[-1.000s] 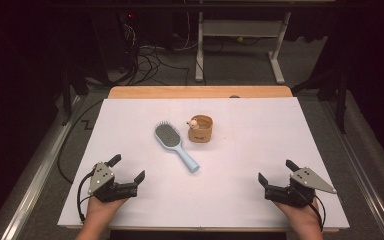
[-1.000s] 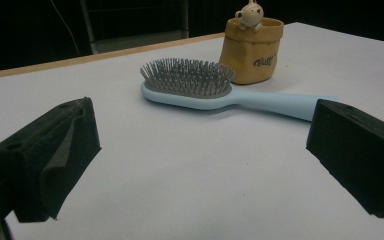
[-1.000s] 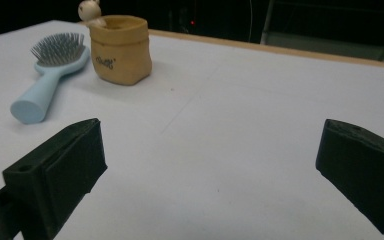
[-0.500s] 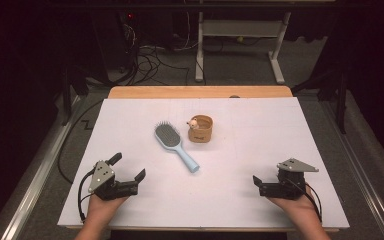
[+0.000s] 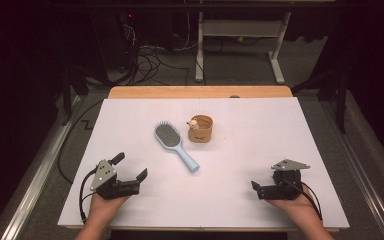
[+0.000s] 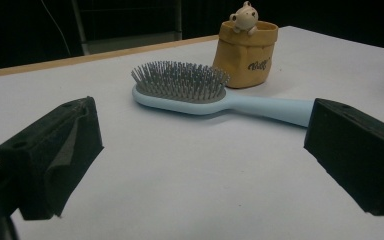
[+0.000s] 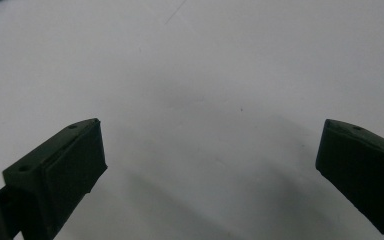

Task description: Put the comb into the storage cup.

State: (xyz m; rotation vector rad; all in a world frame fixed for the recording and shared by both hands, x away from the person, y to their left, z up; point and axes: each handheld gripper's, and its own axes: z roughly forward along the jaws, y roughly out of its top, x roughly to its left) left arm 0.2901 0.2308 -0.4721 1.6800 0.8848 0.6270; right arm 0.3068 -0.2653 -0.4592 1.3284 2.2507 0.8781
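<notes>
Jaws spread wide on both the left gripper [image 5: 130,167] and right gripper [image 7: 210,165], hairbrush [image 6: 190,90] lying ahead of the left jaws, untouched

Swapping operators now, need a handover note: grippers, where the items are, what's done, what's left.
Left gripper: open, empty, low over the table's near-left corner, aimed at the hairbrush.
Right gripper: open, empty, near-right, tipped down at bare table.
Hairbrush lies bristles up mid-table, handle toward the near side. Brown pouch-shaped holder with a small figure on its rim stands upright just right of the brush head.
Done: nothing gripped yet.
Left: probably grasp the brush; the left is better placed.
</notes>
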